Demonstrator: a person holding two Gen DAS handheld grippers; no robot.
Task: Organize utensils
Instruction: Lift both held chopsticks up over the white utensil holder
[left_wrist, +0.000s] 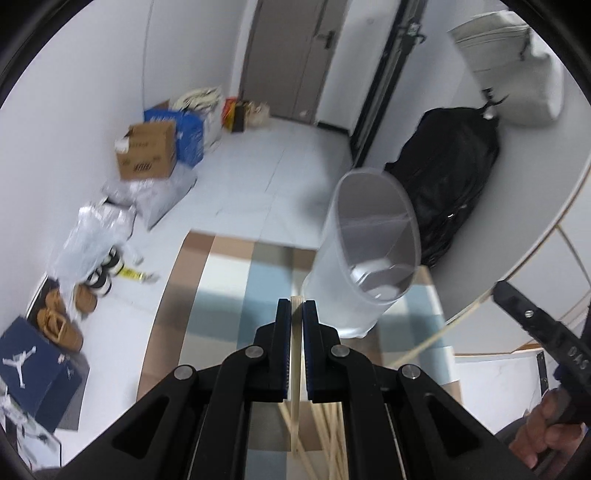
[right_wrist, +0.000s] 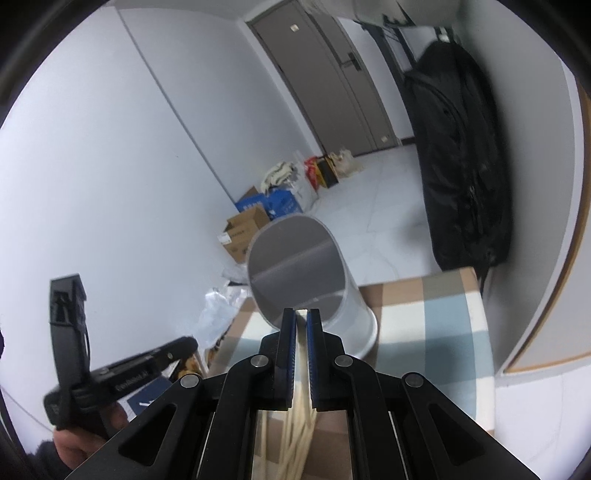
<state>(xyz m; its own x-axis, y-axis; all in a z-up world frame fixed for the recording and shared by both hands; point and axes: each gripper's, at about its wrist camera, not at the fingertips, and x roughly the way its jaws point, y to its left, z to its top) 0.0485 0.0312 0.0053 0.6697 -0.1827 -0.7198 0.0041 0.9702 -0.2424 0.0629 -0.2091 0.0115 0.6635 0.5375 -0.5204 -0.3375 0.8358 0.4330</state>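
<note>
So far nothing has gone in: the translucent cup (left_wrist: 369, 251) stands empty on the checked worktop (left_wrist: 229, 295), near its far edge. The left claw (left_wrist: 296, 306) pinches one chopstick (left_wrist: 295, 369); the right claw (right_wrist: 301, 314) is pressed on a pale utensil (right_wrist: 301, 369) aimed at the cup's mouth. More chopsticks (left_wrist: 332, 435) lie near, still to be moved. Open air surrounds the cup, with floor beyond.

A cardboard box (left_wrist: 147, 151), brown shoes (left_wrist: 59, 319) and a black bag (left_wrist: 447, 181) are seen on the floor, near a grey door (left_wrist: 291, 55).
</note>
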